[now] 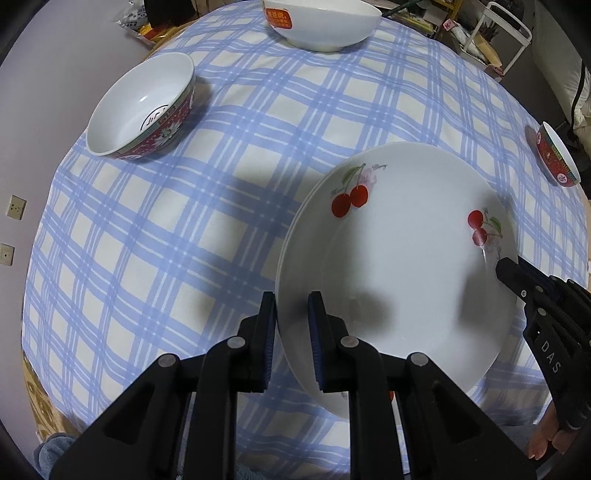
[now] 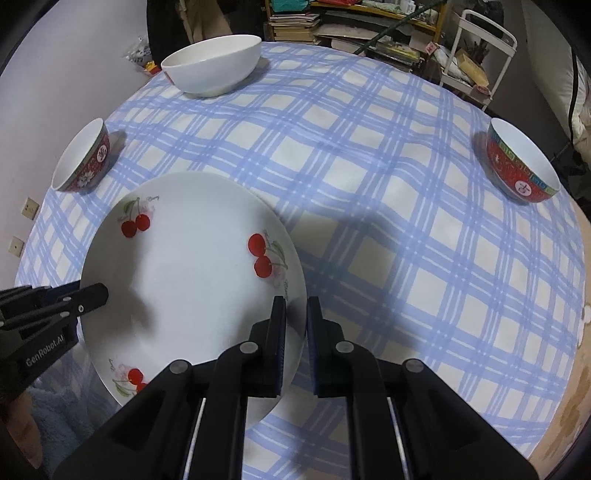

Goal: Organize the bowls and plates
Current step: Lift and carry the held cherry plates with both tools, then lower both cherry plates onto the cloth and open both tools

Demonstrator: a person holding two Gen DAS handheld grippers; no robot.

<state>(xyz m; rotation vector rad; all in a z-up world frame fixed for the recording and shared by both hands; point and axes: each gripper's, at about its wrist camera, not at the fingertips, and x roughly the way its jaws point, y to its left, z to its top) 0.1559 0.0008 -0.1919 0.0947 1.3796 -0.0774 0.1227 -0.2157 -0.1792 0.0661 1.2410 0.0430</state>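
A white cherry-print plate [image 1: 399, 258] lies on top of a second plate on the blue checked tablecloth; it also shows in the right wrist view [image 2: 192, 280]. My left gripper [image 1: 293, 325] straddles the plates' left rim, jaws slightly apart, not clamped. My right gripper [image 2: 296, 325] straddles the right rim the same way. Each gripper shows in the other's view, the right gripper [image 1: 517, 277] and the left gripper [image 2: 88, 295]. A red patterned bowl [image 1: 142, 107] stands far left, another red bowl [image 2: 521, 162] far right, and a large white bowl [image 2: 214, 64] at the back.
The round table's cloth [image 2: 406, 240] spreads right of the plates. Shelves with books [image 2: 351, 26] and a white cart [image 2: 480, 55] stand behind the table. A wall with sockets [image 1: 16, 206] is at the left.
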